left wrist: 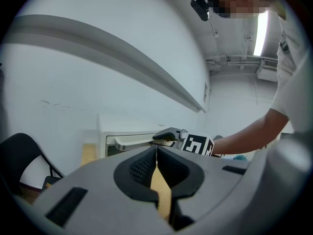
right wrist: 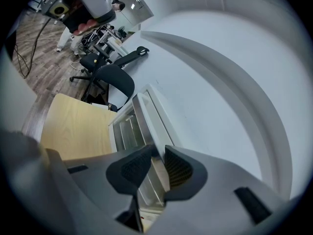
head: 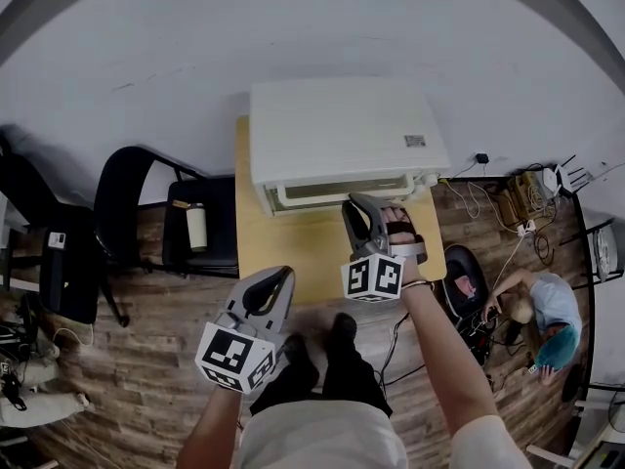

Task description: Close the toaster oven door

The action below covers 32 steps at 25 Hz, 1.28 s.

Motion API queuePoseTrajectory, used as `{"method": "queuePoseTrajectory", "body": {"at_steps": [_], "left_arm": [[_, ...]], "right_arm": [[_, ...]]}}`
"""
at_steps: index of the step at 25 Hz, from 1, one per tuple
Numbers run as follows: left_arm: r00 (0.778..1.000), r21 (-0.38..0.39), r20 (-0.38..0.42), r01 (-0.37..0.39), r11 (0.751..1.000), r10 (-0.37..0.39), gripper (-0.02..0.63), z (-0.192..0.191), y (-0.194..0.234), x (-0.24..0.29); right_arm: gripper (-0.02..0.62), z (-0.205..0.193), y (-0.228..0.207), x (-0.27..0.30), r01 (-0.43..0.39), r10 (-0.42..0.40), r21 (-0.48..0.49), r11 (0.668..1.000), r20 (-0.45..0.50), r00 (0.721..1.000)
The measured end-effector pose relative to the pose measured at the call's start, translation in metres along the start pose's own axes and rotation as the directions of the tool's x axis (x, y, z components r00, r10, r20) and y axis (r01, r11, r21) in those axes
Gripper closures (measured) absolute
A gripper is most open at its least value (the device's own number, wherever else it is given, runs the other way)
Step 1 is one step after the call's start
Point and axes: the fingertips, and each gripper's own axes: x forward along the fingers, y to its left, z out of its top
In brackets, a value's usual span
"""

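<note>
the toaster oven [head: 342, 130] sits at the back of a small wooden table [head: 293, 252], close against the white wall [head: 293, 37]. its door [head: 337, 195] faces the person and looks upright or very nearly so; whether it is fully seated cannot be told. the right gripper [right wrist: 157, 155] is clenched on the door handle [left wrist: 132, 143], the silver bar running between its two pads. the left gripper [head: 278, 279] hangs back over the table's near edge with its jaws pressed together on nothing. the likeliest trouble, as i judge it, is the door stopping just short of shut if the grip is let go before the last push. a smooth round bar could also slip through the pads near one end and let the door drop open again. pushing hard could shove the light oven back into the wall instead of seating the door, since the left gripper is not bracing it. as for writing, a small label [head: 415, 141] sits on the oven's top near its right rear corner, too small to read. the marker cubes [head: 373, 277] carry only black-and-white square patterns, and no brand name can be made out.
</note>
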Motion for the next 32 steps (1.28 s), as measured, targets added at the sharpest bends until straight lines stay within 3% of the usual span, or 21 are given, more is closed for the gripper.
{"method": "queuePoseTrajectory", "body": {"at_steps": [10, 12, 19, 32], "left_arm": [[1.0, 0.012, 0.004, -0.003, 1.0, 0.003, 0.595, 0.004, -0.001, -0.007], [1.0, 0.014, 0.007, -0.006, 1.0, 0.006, 0.595, 0.006, -0.001, -0.011], [1.0, 0.019, 0.015, -0.014, 1.0, 0.014, 0.595, 0.007, -0.001, -0.027], [1.0, -0.005, 0.005, -0.029, 1.0, 0.029, 0.595, -0.006, -0.017, -0.046]], "right_arm": [[0.52, 0.0, 0.002, -0.002, 0.017, -0.017, -0.014, 1.0, 0.014, 1.0], [0.485, 0.001, 0.005, -0.003, 0.004, -0.004, -0.028, 1.0, 0.005, 1.0], [0.486, 0.009, 0.011, -0.014, 0.028, -0.028, -0.056, 0.998, 0.006, 1.0], [0.494, 0.005, 0.019, -0.068, 0.024, -0.024, 0.034, 0.999, 0.009, 1.0]]}}
